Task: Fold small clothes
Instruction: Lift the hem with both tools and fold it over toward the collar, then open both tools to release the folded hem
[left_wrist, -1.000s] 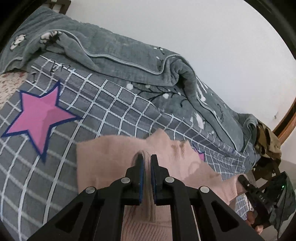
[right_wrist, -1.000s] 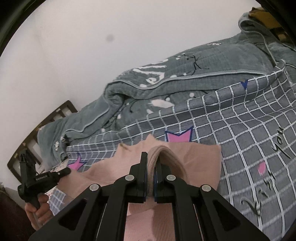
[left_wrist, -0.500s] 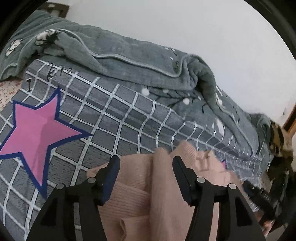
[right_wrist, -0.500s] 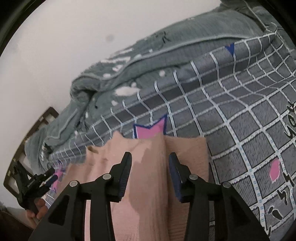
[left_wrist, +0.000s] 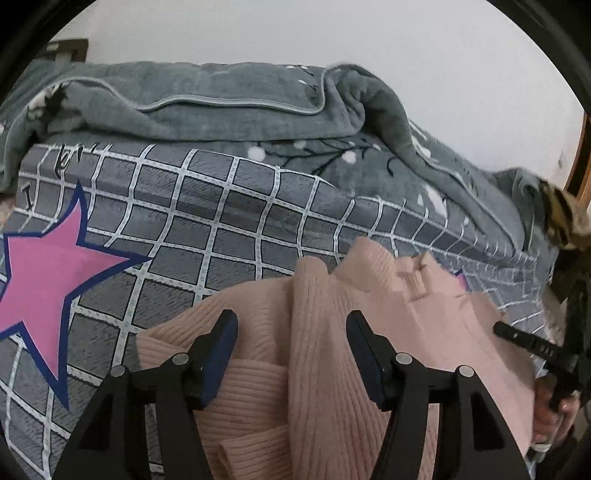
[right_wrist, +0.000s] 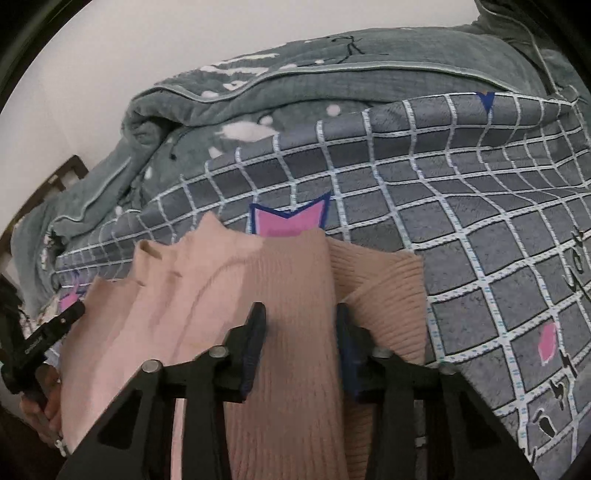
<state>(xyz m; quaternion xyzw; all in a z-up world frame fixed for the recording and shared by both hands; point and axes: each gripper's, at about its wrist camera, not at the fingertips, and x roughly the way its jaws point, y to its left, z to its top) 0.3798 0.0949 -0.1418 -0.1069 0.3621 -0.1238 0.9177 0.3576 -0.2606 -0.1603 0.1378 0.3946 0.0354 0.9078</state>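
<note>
A pink ribbed sweater (left_wrist: 369, 295) lies on the grey checked bed cover (left_wrist: 229, 206), with a sleeve folded lengthwise over its body. My left gripper (left_wrist: 291, 321) stands open just above it, the folded sleeve edge between its jaws but not pinched. In the right wrist view the same sweater (right_wrist: 221, 280) shows its other folded sleeve running between the jaws of my right gripper (right_wrist: 300, 314). Those jaws are closing, still apart, and the pads are not squeezing the cloth. Each view shows the other gripper at its edge, held by a hand (right_wrist: 40, 417).
A thick grey fleece blanket (left_wrist: 221, 110) is bunched along the back against the white wall. Pink stars (left_wrist: 48, 280) mark the cover. A wooden bed frame (right_wrist: 70, 173) shows at the far left, and a camouflage-patterned item (left_wrist: 565, 221) lies at the right edge.
Both grippers, shut on the sweater's sleeves a second ago, have let go and sunk toward the bed. The sleeves now lie flat on the sweater. The right jaws have narrowed since half a second ago.
</note>
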